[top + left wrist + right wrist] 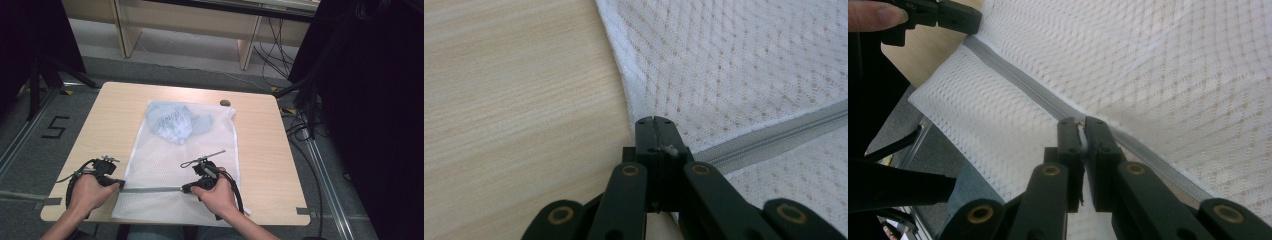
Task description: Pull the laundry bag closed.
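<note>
High view shows one wooden desk [260, 145] with one white mesh bag [165, 165] lying flat on it. The bag reaches from the middle of the desk to its near edge. Inside the bag, at the far end, sits one bunch of light blue cloth [177, 122]. One grey zipper [150, 189] runs left to right across the near part of the bag. One small dark round thing [225, 103] lies on the desk just past the bag's far right corner; it is too small to tell what it is.

Two hands come in from the near side, and each holds one tool. The left hand [87, 195] holds the left tool [119, 184] at the bag's left edge. The right hand [215, 192] holds the right tool [186, 188] on the zipper, near the middle of the bag. Black cables loop by both hands.

Left tool view shows its two black jaws pressed together, with a bit of white bag edge caught between them right where the zipper [774, 137] ends. Bare desk [514, 100] lies to the left.

Right tool view shows its two jaws pinched on the zipper [1018, 85], with a small bit of it between the tips. Mesh [1173, 65] spreads on both sides of the zipper. The left tool [943, 17] shows at the far end of the zipper, with one fingertip [875, 15] on it.
</note>
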`<state>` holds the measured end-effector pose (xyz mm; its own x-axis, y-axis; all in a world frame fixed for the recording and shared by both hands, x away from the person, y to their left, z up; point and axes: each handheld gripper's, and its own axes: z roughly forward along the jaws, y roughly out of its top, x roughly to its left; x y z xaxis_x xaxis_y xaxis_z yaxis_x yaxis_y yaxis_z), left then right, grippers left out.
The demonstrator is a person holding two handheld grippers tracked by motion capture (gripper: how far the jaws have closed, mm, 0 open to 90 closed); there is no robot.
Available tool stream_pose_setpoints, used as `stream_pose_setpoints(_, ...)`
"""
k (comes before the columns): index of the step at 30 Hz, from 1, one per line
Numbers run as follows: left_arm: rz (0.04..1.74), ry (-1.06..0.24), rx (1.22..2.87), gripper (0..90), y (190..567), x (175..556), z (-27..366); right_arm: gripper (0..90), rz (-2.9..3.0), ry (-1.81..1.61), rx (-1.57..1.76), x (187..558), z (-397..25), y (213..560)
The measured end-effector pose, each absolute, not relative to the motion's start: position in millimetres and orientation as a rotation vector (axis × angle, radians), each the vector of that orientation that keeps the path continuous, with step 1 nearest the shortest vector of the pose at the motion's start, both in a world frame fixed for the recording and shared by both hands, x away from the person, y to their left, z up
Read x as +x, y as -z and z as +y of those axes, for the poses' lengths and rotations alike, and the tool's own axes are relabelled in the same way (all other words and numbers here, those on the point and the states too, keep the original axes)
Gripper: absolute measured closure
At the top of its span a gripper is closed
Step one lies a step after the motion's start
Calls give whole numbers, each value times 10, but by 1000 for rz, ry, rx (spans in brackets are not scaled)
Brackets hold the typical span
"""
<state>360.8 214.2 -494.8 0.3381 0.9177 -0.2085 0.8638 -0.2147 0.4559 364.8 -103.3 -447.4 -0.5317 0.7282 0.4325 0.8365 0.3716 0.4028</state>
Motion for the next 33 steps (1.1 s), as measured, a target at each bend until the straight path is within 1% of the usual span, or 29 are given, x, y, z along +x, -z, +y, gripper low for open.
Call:
stream_pose_setpoints(17,1554,-146,2116,899,4947,3610,2140,870,-2421,893,-1424,3643,-1128,4462)
stream_pose_setpoints(29,1553,-137,2126,899,4943,3615,2143,870,-2427,894,-1426,3651,-1231,4518)
stream_pose_setpoints(33,1552,-143,2118,899,4947,3613,2145,870,-2382,861,-1470,3632,-1251,4503)
